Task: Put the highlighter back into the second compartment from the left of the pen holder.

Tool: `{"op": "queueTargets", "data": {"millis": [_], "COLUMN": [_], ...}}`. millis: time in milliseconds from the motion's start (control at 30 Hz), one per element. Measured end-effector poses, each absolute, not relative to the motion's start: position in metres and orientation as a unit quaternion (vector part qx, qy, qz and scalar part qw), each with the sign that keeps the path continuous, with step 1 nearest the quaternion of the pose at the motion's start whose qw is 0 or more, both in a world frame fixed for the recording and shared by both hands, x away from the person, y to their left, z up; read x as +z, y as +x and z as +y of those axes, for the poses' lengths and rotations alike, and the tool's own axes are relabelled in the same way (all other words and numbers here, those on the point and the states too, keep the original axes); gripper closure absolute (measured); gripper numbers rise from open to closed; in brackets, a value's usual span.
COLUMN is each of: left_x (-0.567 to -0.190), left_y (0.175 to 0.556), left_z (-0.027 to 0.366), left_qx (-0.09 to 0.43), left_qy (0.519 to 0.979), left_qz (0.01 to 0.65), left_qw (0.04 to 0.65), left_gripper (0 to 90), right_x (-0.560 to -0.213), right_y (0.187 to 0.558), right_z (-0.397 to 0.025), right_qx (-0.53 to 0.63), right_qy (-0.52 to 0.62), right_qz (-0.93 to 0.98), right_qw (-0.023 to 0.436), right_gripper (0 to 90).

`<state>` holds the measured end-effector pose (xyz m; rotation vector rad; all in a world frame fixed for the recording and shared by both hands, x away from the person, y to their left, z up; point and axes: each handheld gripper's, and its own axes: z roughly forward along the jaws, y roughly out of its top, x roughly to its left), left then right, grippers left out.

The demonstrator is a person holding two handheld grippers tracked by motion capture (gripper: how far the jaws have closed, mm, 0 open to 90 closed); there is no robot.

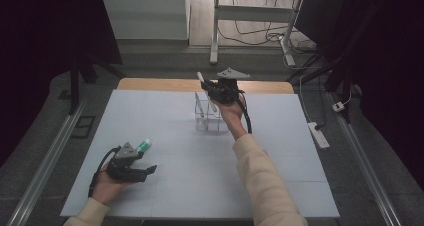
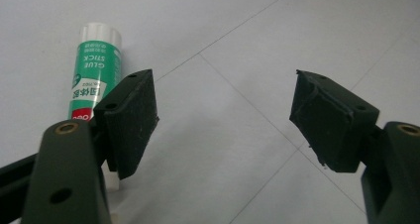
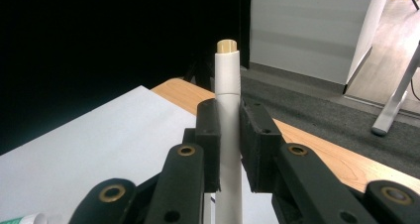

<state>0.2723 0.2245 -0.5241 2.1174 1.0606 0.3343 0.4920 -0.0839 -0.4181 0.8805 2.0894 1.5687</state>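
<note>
Evidently a white marker (image 3: 229,135) is clamped between the closed jaws of the right gripper (image 1: 220,92) and is held upright above the clear holder (image 1: 209,117), which stands toward the far middle of the table (image 1: 310,186). The step in hand is judged to be the placing of the marker into that holder; whether its lower end is already inside a compartment cannot be told. Well nearer than the holder and to its left, the left gripper (image 1: 135,172) is rested low with its jaws spread wide and empty, and a green glue stick (image 2: 94,75) is lain just beside it. Next, a straight lowering is called for before release.
</note>
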Motion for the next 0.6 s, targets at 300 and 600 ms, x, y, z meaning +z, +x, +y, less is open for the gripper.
{"op": "queueTargets", "data": {"millis": [300,600], "left_x": [-0.5249,-0.5245], "left_y": [0.2725,0.2721], "left_z": [0.2247,0.2241], "left_qx": [0.129,0.13], "left_qy": [0.825,0.825], "left_qz": [0.412,0.411], "left_qw": [0.366,0.365], "left_gripper": [25.9,25.9], "right_x": [-0.4208,-0.4167], "right_y": [0.4923,0.4863], "right_z": [-0.0842,-0.0916], "right_qx": [0.535,0.519], "right_qy": [0.329,0.317], "right_qz": [0.75,0.769], "right_qw": [0.208,0.197], "right_gripper": [54.9,49.8]}}
